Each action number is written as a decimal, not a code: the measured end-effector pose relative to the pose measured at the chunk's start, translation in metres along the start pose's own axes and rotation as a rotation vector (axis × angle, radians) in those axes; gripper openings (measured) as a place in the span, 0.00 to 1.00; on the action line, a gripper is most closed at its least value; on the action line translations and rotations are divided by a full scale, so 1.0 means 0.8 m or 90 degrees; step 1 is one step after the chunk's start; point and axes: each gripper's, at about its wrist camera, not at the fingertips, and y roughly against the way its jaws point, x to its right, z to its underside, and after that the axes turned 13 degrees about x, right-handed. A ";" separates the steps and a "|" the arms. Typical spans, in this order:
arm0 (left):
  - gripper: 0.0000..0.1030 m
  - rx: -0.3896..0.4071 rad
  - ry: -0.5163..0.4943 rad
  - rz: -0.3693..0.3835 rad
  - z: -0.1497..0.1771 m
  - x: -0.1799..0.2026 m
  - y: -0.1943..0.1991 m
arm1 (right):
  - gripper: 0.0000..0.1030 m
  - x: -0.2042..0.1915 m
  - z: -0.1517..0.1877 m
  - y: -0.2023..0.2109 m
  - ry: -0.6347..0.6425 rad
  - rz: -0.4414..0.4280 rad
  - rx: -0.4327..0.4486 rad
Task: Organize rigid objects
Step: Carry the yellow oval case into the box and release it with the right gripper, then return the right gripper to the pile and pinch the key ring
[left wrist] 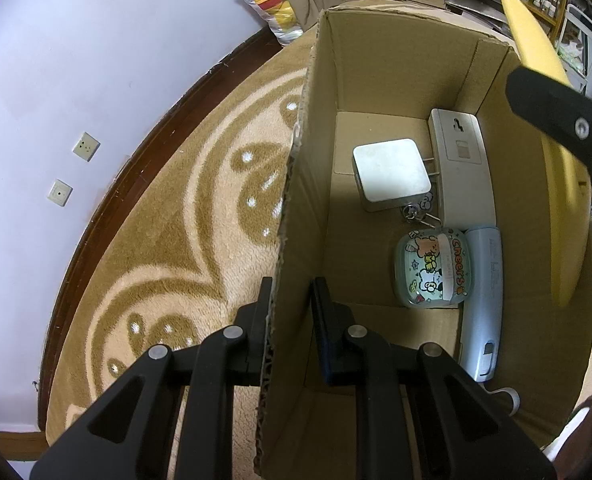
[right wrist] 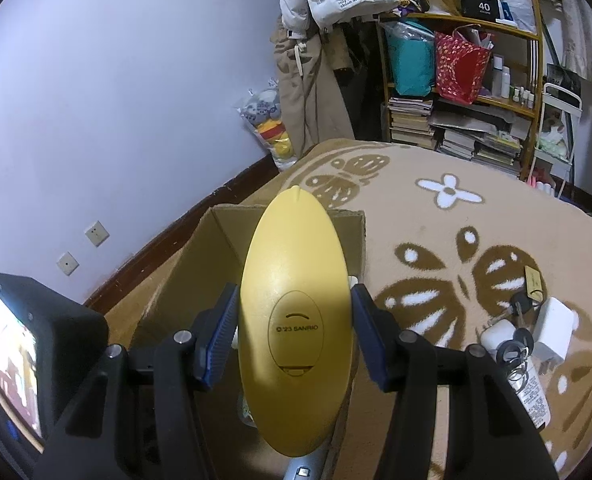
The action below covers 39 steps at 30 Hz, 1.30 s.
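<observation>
The left gripper [left wrist: 292, 312] is clamped on the near left wall of the cardboard box [left wrist: 319, 168], one finger outside and one inside, at the lower centre of the left wrist view. Inside the box, right of centre, lie a white square case [left wrist: 389, 170], a long white device [left wrist: 461, 168] just beside it, a cartoon-printed tin [left wrist: 433, 268] and a pale blue case [left wrist: 481, 304] touching the tin's right side. A small keyring [left wrist: 415, 212] sits between the white case and the tin.

The right gripper [right wrist: 296, 332] holds a yellow oval object [right wrist: 296, 300] between its blue pads [right wrist: 220, 336], at the centre of the right wrist view, above the box [right wrist: 200, 264]. At lower right, on the patterned carpet [right wrist: 475, 208], lie keys [right wrist: 515, 336], a white charger [right wrist: 551, 328] and a white tube [right wrist: 527, 384], close together.
</observation>
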 end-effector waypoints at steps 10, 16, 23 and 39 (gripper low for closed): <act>0.18 0.002 -0.003 -0.002 -0.001 -0.001 0.000 | 0.70 0.008 -0.009 0.012 -0.001 -0.011 0.012; 0.18 0.002 -0.004 -0.002 -0.001 -0.001 0.001 | 0.78 0.021 -0.021 0.028 0.034 0.015 0.031; 0.18 0.002 -0.005 -0.003 0.000 -0.001 0.001 | 0.78 0.069 -0.024 0.031 0.046 0.080 0.022; 0.18 0.001 -0.014 -0.003 -0.002 0.000 0.003 | 0.78 0.179 0.004 0.010 -0.019 0.162 -0.059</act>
